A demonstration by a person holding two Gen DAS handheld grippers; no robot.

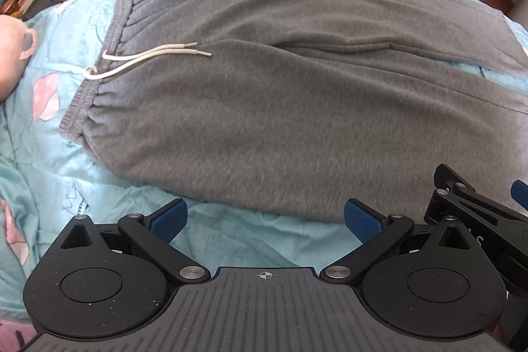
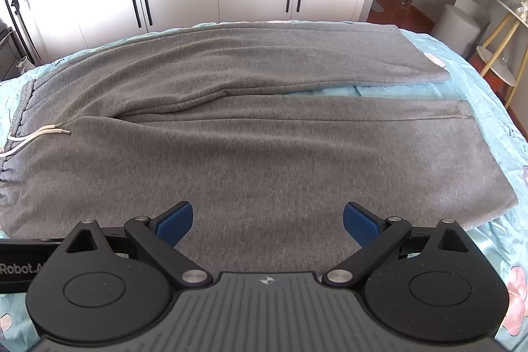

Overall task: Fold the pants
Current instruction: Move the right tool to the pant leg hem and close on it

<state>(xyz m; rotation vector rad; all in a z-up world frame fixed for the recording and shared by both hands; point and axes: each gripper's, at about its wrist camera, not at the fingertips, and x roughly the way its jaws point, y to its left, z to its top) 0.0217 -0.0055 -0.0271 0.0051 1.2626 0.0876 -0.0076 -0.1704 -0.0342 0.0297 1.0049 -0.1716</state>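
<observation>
Grey pants (image 2: pixel 264 154) flat on bed (image 1: pixel 49 154), unfolded. Both grippers, left (image 1: pixel 264 221) and right (image 2: pixel 267 223), fingers apart, empty, at near-leg edge. Pinch the near leg's edge w/ both, fold evenly onto far leg.

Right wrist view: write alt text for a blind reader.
Grey pants lie flat on a light blue bedsheet, legs to the right, white drawstring at left. The open right gripper is above the near leg.

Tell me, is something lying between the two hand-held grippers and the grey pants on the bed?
Nothing visible does. The left hand-held gripper is open over the blanket just before the pants edge. The right hand-held gripper is open directly above the near leg. Only the drawstring lies on the pants, far from both.
</observation>
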